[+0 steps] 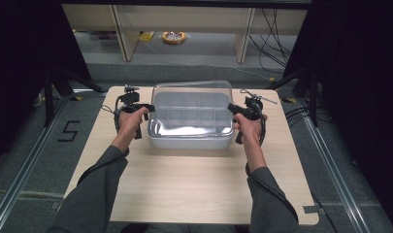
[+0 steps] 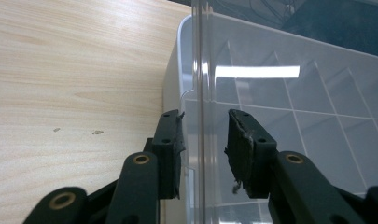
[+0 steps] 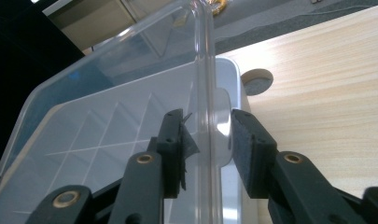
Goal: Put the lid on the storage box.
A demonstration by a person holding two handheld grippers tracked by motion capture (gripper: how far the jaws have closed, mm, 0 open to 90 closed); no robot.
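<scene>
A pale grey compartment box (image 1: 191, 142) stands at the far middle of the wooden table (image 1: 184, 184), under a clear lid (image 1: 191, 97). My left gripper (image 1: 148, 109) is at the lid's left edge and my right gripper (image 1: 231, 108) at its right edge. In the left gripper view the jaws of the left gripper (image 2: 205, 128) stand either side of the lid's rim (image 2: 199, 70), with gaps showing, beside the box wall (image 2: 172, 84). In the right gripper view the right gripper (image 3: 207, 128) straddles the lid's rim (image 3: 206, 70) the same way, open. The dividers show through the lid.
The table's near half lies bare between the person's forearms. A round cable hole (image 3: 256, 81) sits in the tabletop just past the box's right corner. Beyond the table's far edge are a floor with cables (image 1: 271, 39) and shelf legs.
</scene>
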